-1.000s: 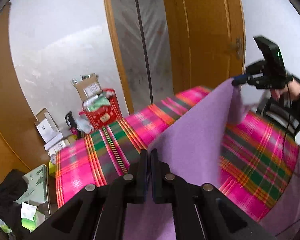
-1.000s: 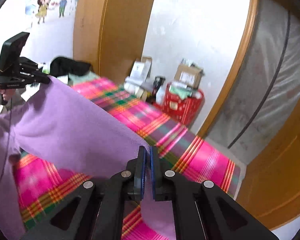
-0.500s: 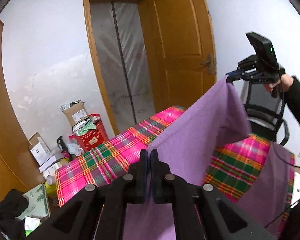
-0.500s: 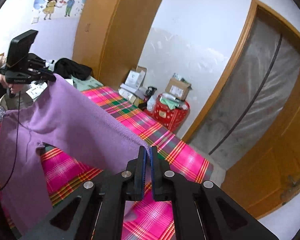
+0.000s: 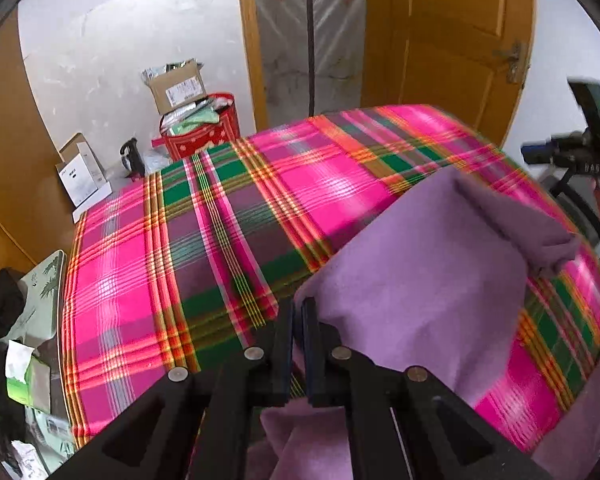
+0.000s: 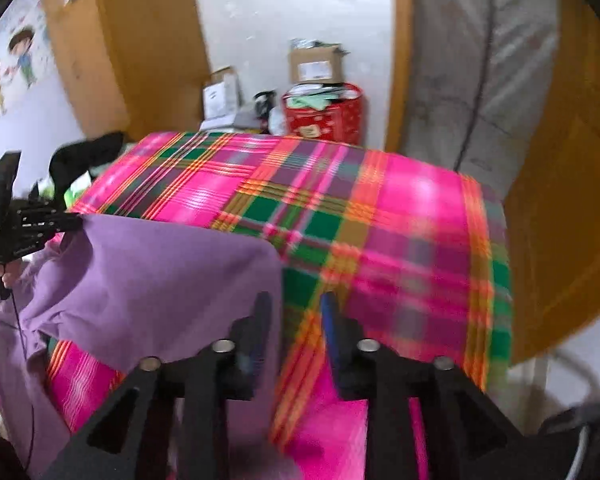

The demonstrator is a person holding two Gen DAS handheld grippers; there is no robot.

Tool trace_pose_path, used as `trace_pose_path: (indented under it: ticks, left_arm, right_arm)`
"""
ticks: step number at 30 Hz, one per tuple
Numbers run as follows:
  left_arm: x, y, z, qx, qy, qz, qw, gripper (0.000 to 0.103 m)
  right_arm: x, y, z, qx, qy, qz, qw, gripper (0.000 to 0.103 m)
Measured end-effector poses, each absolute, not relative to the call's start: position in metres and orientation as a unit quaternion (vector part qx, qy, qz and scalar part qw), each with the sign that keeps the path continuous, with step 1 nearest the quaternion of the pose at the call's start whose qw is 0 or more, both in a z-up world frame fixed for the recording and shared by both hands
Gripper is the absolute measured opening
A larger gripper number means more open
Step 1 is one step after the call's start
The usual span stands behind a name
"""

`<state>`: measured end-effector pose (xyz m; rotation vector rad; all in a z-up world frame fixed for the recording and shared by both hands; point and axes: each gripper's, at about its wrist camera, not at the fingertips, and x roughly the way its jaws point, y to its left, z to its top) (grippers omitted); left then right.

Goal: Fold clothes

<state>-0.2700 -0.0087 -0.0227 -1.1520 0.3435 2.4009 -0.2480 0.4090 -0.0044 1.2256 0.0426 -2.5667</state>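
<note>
A purple garment point(image 5: 420, 280) lies draped over the pink and green plaid table cover point(image 5: 220, 220). My left gripper point(image 5: 298, 308) pinches its near corner; the jaws are just starting to open, with cloth still between the pads. In the right wrist view the left gripper point(image 6: 74, 220) holds that corner at the far left. My right gripper point(image 6: 294, 312) is opening, with only plaid between its fingers. The purple garment point(image 6: 160, 272) hangs beside and behind its left finger point(image 6: 260, 320). In the left wrist view the right gripper point(image 5: 530, 150) hovers above the slumped fold.
Past the table's far edge stand a red bin point(image 5: 200, 128), a cardboard box point(image 5: 176, 88) and white boxes point(image 5: 80, 172). A wooden door point(image 5: 440, 40) is behind. A black chair point(image 5: 580, 208) stands at the right, dark clothing point(image 5: 0, 304) at the left.
Both grippers came down toward the table. The garment went from hanging stretched between them to lying on the plaid. The right gripper opened and let its corner go.
</note>
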Motion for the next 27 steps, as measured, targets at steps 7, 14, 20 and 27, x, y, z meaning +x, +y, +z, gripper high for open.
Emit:
trace_pose_path:
  ticks: [7,14,20,27]
  left_arm:
    - [-0.230,-0.011,0.011,-0.382,0.115,0.885,0.239,0.005]
    - [-0.220,-0.021,0.023,-0.378,0.113,0.901,0.183,0.005]
    - [-0.176,-0.001,0.018,-0.374,0.102,0.893,0.231,0.005]
    - [-0.136,0.025,0.004,-0.385,0.088,0.874,0.283,0.005]
  right_arm:
    - [-0.201,0.456,-0.061,0.511,-0.171,-0.833,0.126,0.032]
    - [-0.201,0.459,-0.092,0.544,-0.322,-0.767,0.112,0.031]
    - [-0.206,0.443,-0.082,0.547,-0.282,-0.782,0.101,0.007]
    - [-0.181,0.471,0.020,0.383,-0.238,-0.889,0.082,0.006]
